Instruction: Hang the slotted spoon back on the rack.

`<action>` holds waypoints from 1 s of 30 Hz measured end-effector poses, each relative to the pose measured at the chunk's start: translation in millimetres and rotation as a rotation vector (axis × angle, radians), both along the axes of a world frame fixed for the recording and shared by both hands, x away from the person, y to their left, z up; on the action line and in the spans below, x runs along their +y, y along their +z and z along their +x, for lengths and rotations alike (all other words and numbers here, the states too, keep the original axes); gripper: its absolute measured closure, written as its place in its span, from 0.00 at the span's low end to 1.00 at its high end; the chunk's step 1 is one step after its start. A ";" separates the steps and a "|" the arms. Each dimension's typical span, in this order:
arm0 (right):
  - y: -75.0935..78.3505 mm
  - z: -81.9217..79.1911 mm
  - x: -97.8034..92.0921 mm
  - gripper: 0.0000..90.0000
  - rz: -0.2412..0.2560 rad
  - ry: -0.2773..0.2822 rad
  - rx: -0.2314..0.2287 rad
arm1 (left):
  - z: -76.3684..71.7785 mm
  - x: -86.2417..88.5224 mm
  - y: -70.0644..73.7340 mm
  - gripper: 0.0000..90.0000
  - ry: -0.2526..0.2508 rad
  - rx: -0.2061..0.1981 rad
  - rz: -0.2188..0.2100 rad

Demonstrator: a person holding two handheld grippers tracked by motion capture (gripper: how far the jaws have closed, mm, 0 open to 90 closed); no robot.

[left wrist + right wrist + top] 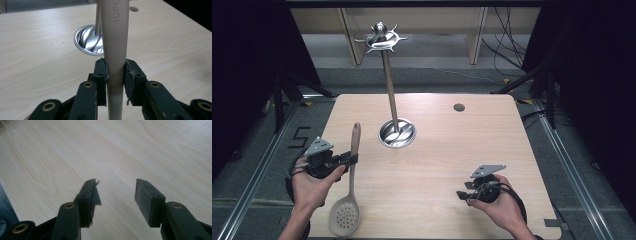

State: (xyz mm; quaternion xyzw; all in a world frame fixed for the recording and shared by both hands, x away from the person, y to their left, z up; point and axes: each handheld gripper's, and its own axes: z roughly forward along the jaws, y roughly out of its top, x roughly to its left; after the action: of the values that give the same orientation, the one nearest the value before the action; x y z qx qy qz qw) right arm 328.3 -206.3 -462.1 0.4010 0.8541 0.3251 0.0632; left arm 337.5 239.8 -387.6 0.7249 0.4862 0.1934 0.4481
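Right now the left gripper [351, 159] is squeezing the spoon [348, 190] by its handle, with one jaw on each side. In the left gripper view the pads [129, 75] press tight on the handle [114, 62], so the spoon cannot slip out. The grip is partway along the handle, not at the end. I think that is so the heavy round end does not swing too much.

The spoon is on the left side of the table [452, 150]. Its bowl points back at the person and its handle tip points at the stand [390, 90]. I cannot tell if the bowl rests on the table or hangs just above it. The stand is a tall pole in a shiny round base [397, 133], with hooks [381, 38] at the top. The hooks look like a place to hang spoons, so I think this spoon will go up there.

The spoon is pale beige and looks like smooth plastic. Its bowl is round and full of little holes. The handle is long and gets fatter near the tip. Raised letters run along it in the left gripper view.

The right gripper [464, 195] is near the right front of the table. Its jaws are wide apart with nothing in them. It looks like it is just waiting.
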 end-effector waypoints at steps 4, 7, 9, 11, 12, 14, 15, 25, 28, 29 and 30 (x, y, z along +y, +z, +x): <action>-1.4 0.9 -0.7 0.58 -0.008 0.011 -0.015 | -2.3 2.7 3.4 0.80 0.010 -0.046 -0.017; 0.7 -0.5 0.0 0.58 0.003 0.000 0.002 | -3.3 4.6 6.5 0.80 0.022 -0.073 -0.029; -1.6 1.0 0.0 0.58 0.013 -0.004 -0.022 | -2.7 6.1 8.6 0.80 0.020 -0.088 -0.036; 0.4 -0.4 -0.2 0.58 0.004 0.000 0.000 | -2.0 7.3 11.0 0.81 0.021 -0.103 -0.040; -1.3 1.1 -1.1 0.58 -0.006 0.013 -0.023 | -1.6 7.4 12.2 0.80 0.021 -0.112 -0.049; -1.2 0.9 -1.0 0.58 -0.004 0.013 -0.022 | -1.3 7.9 15.4 0.80 0.021 -0.127 -0.048; -0.8 0.8 -0.9 0.58 0.000 0.014 -0.019 | -1.2 7.7 16.8 0.80 0.025 -0.133 -0.053; 0.3 -0.7 -0.1 0.58 0.003 -0.004 0.005 | 2.6 7.0 27.1 0.81 0.038 -0.197 -0.078; 0.1 -0.5 -0.2 0.58 0.002 -0.004 0.006 | 2.7 6.3 29.6 0.80 0.036 -0.211 -0.082; 0.0 -0.4 -0.1 0.58 0.000 -0.005 0.005 | 2.1 6.0 30.7 0.81 0.040 -0.213 -0.081; -0.1 -0.3 0.0 0.58 0.001 -0.006 0.005 | 2.0 5.7 31.1 0.81 0.041 -0.227 -0.087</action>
State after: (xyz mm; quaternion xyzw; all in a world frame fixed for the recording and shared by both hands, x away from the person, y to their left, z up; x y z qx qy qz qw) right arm 328.0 -206.4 -462.2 0.4042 0.8530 0.3243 0.0621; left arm 339.5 245.5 -356.5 0.6681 0.4552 0.2620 0.5271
